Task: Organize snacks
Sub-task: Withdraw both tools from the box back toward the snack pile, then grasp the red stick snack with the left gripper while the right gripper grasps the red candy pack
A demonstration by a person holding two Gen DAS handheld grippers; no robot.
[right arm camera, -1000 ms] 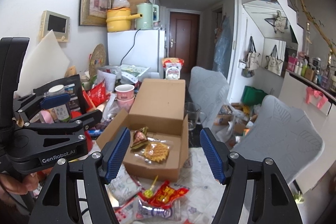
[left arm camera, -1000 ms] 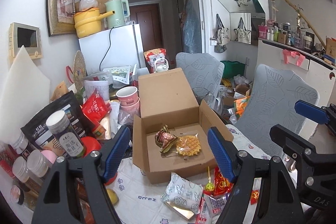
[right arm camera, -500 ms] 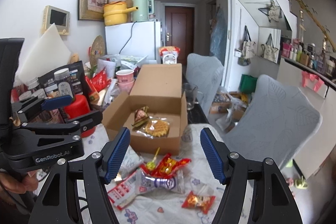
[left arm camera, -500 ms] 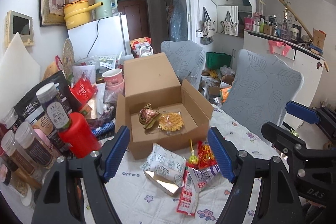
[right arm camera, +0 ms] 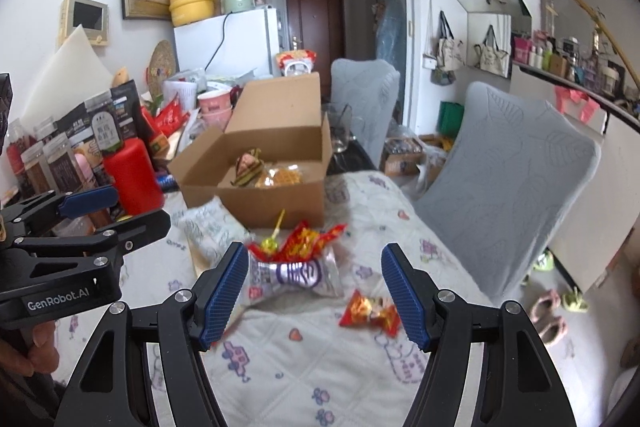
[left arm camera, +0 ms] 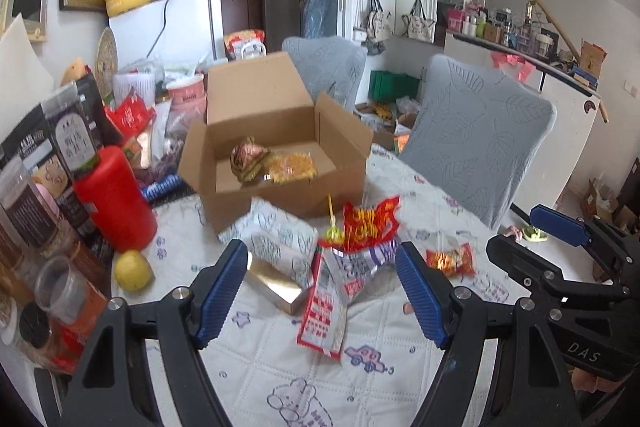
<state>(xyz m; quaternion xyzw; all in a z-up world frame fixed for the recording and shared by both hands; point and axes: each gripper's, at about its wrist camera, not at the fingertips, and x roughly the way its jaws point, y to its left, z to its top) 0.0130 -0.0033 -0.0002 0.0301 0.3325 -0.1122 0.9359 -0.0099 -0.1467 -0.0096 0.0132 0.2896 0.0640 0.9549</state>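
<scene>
An open cardboard box sits on the quilted table and holds a wrapped triangular snack and a yellow waffle pack. In front of it lie loose snacks: a white patterned pack, a red pack, a silver and purple pack, a lollipop and a small red candy pack. My left gripper is open and empty above the pile. My right gripper is open and empty, also over the pile.
Jars, a red canister and a lemon crowd the table's left side. Two grey-covered chairs stand on the right. A white fridge stands behind the table. The right gripper's body shows at lower right in the left wrist view.
Both grippers have pulled back from the box and tilted down, so the loose snacks in front of it now lie between the fingers. Both stay open and empty.
</scene>
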